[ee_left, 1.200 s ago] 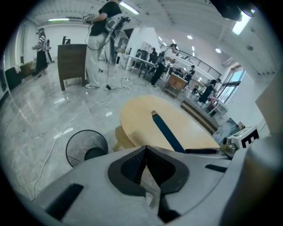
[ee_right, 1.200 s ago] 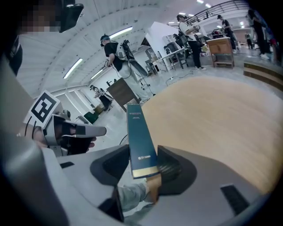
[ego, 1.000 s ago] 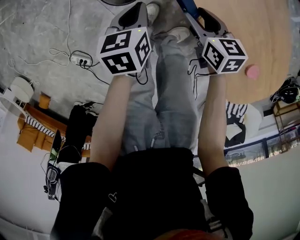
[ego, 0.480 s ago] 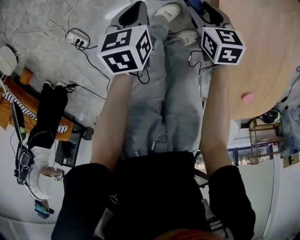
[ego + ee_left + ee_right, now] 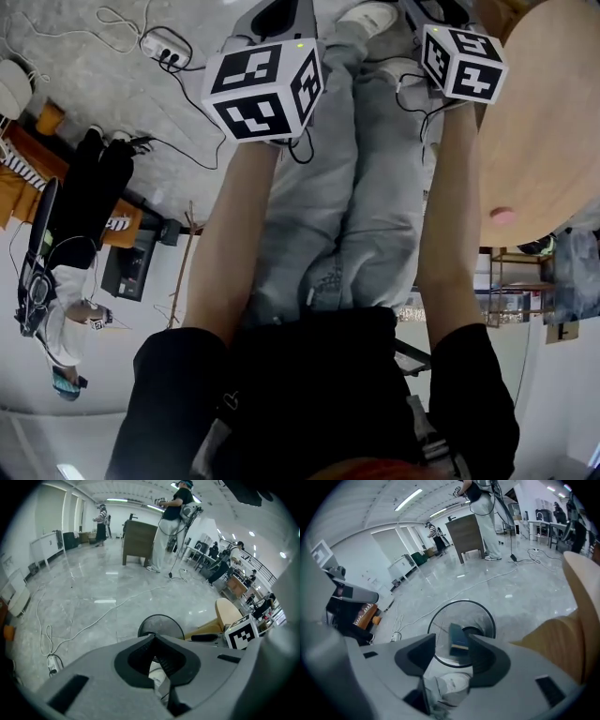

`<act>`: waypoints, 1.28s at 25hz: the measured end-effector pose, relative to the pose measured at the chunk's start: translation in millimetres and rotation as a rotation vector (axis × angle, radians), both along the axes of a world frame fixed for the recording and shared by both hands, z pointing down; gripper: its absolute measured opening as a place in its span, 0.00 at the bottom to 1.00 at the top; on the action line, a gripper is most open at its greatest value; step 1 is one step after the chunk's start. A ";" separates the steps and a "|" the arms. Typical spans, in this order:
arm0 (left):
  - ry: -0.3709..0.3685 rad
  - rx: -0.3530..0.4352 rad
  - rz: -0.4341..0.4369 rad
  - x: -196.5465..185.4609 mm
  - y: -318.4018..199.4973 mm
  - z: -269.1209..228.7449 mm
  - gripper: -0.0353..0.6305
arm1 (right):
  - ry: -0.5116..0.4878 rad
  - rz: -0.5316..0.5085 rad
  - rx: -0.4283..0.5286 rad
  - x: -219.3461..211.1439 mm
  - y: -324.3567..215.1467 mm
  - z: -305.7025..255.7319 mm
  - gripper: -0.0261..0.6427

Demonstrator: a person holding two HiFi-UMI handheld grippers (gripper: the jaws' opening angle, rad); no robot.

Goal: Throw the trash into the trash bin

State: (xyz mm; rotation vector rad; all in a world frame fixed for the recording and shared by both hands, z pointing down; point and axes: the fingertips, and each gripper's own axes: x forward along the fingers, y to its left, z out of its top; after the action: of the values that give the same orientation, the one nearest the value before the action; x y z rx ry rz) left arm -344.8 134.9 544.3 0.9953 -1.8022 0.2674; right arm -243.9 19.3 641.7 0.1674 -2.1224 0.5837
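The black wire-mesh trash bin (image 5: 483, 618) stands on the grey floor right under my right gripper (image 5: 453, 640). A small dark block with a yellow edge (image 5: 458, 641) hangs between that gripper's jaws over the bin's mouth. It lies close to the right jaw, and the left jaw stands clear of it. My left gripper (image 5: 154, 637) is shut with nothing in it; the bin (image 5: 161, 625) shows just beyond its tips. In the head view only the two marker cubes appear, the left (image 5: 265, 89) and the right (image 5: 464, 61); the jaws and the bin are out of frame.
A round wooden table (image 5: 544, 141) with a small pink thing (image 5: 503, 216) on it is close on the right. My shoes (image 5: 452, 684) stand beside the bin. A power strip (image 5: 164, 49) and cables lie on the floor at left. People (image 5: 171, 522) stand far off.
The head view has swung: the table slid to the right edge and the floor clutter moved left. Both marker cubes shifted right and up in the frame.
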 end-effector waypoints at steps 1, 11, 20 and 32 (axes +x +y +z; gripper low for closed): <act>0.000 -0.004 -0.001 -2.5 2.1 0.1 0.06 | 0.001 -0.006 0.004 -3.2 1.3 0.4 0.35; 0.017 0.012 0.147 25.4 -46.9 -17.2 0.06 | -0.064 0.118 -0.024 30.6 -6.1 -42.5 0.08; 0.021 0.049 0.409 82.4 -114.4 -34.1 0.06 | -0.233 0.352 -0.069 69.6 -23.4 -102.3 0.06; 0.031 0.096 0.799 207.7 -163.6 -68.3 0.06 | -0.328 0.778 0.036 204.1 -41.9 -165.9 0.06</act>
State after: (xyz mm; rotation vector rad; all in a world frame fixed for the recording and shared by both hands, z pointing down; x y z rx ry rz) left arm -137.1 -28.7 476.0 1.7478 -1.3182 0.6494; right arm -39.7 -22.6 475.7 1.0036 -2.3500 1.0751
